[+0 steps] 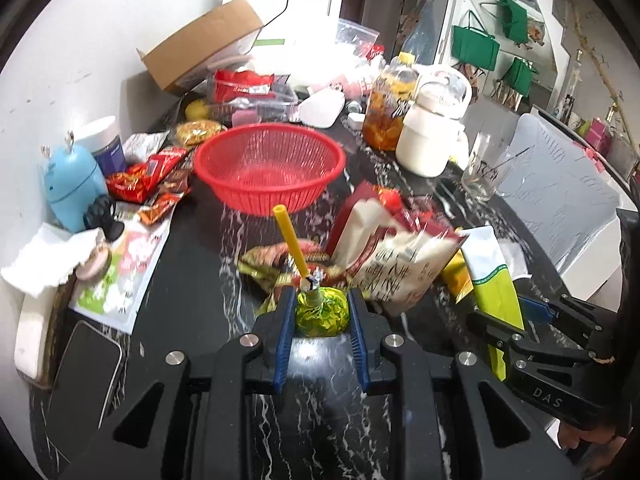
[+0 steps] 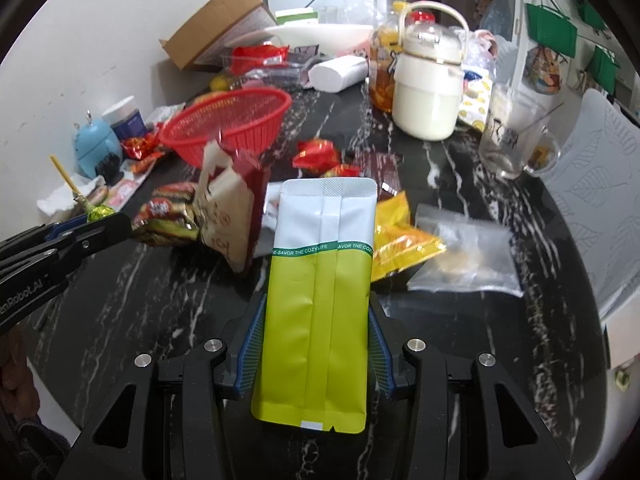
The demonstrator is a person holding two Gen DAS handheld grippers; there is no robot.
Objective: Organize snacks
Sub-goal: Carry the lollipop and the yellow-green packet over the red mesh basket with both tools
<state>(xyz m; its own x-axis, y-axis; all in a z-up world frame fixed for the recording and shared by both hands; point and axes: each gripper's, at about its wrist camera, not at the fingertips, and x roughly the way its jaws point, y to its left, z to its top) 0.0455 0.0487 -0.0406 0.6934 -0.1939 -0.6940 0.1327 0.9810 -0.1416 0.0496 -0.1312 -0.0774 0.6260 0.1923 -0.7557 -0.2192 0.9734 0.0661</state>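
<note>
My left gripper [image 1: 321,316] is shut on a lollipop [image 1: 320,312] wrapped in green-gold foil, its yellow stick pointing up and away. It hangs above the black marble table [image 1: 192,288], short of the red mesh basket [image 1: 269,166]. My right gripper [image 2: 316,340] is shut on a green and white snack pouch [image 2: 322,280], held flat and lifted off the table. The pouch [image 1: 494,280] shows in the left wrist view too, at the right. The left gripper with the lollipop [image 2: 98,213] appears at the left of the right wrist view. The basket [image 2: 228,124] looks empty.
Loose snacks lie around: a red and white bag [image 2: 232,208], yellow packets [image 2: 400,236], red candies [image 2: 316,154], a clear bag [image 2: 468,256]. A cream kettle [image 2: 428,92], a jar [image 1: 388,108], a glass mug [image 2: 512,140], a blue figurine [image 1: 74,184], a phone [image 1: 86,372] and a cardboard box [image 1: 200,44] crowd the edges.
</note>
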